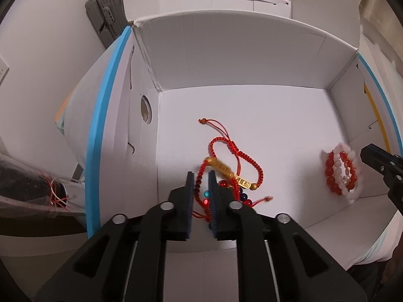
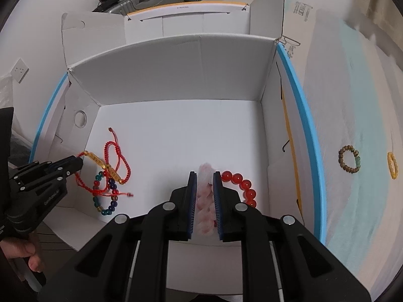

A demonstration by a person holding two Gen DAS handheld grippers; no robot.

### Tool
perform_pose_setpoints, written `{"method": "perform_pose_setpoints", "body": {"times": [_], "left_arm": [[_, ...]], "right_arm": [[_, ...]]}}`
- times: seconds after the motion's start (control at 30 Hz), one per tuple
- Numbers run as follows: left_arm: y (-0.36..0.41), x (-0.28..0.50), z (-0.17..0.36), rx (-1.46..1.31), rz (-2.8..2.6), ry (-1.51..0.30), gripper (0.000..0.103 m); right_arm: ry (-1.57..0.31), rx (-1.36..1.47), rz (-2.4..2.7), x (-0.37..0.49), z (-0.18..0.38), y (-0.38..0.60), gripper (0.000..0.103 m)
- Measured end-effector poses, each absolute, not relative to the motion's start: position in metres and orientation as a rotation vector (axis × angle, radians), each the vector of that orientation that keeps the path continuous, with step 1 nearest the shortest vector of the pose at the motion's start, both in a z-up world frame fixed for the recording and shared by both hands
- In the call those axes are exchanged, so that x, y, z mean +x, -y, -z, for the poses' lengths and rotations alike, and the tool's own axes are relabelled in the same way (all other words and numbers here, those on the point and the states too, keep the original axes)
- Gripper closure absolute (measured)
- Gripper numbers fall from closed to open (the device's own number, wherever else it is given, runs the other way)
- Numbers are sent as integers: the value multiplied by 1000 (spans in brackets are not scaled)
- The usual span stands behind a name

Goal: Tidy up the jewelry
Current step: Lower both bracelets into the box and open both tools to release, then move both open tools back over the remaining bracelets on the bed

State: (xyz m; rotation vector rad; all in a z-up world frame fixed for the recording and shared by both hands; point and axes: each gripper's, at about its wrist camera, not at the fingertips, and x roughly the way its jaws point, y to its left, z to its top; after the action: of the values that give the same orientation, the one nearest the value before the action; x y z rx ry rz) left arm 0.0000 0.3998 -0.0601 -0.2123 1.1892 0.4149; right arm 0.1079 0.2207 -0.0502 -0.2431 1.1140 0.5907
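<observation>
Looking from the left side of the white box (image 2: pixel 176 80) to the right, we see our left claw (image 1: pixel 201 176) low over the floor near the left wall. Its jaws stand a narrow gap apart with red cord between them, the pads not pressing, so the red cord bracelet (image 1: pixel 236 156) and the coloured bead bracelet (image 2: pixel 107 196) lie loose in a tangle there. Further right, our right claw (image 2: pixel 204 176) is clamped on the pink-and-white bead bracelet (image 2: pixel 205 196), with the red bead bracelet (image 2: pixel 241 183) just beside it — both down inside the box. Outside the right wall, on the bedcover, a brown bead bracelet (image 2: pixel 348 159) and a yellow ring (image 2: pixel 392 164) wait. We judge the job partly done — two pieces left.
</observation>
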Motion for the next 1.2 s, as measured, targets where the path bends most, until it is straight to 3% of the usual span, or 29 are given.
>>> {"method": "perform_pose_setpoints", "body": {"times": [0.03,0.1,0.17,0.3,0.7,0.9,1.2], "left_arm": [[-399,0,59,-209,-412,-1185,80],[-396,0,55,-201,-405,-1174,69],[-393,0,50,-197,-397,-1160,60],[-384,0,34,-157,-417,-1106,27],[-362,3,1,-147,-431,-1017,8],[-340,13,-12,-140,-406,-994,6],[-294,39,-24,-135,-333,-976,6]], "right_arm": [[-1110,-241,-592,108,48,-220,87],[-1092,-239,-591,106,42,-219,66],[-1065,-235,-588,104,35,-216,53],[-1032,-224,-595,101,21,-210,40],[-960,-190,-557,104,-11,-173,19],[-921,-168,-522,110,-25,-144,8],[-895,-134,-460,128,-39,-88,8]]}}
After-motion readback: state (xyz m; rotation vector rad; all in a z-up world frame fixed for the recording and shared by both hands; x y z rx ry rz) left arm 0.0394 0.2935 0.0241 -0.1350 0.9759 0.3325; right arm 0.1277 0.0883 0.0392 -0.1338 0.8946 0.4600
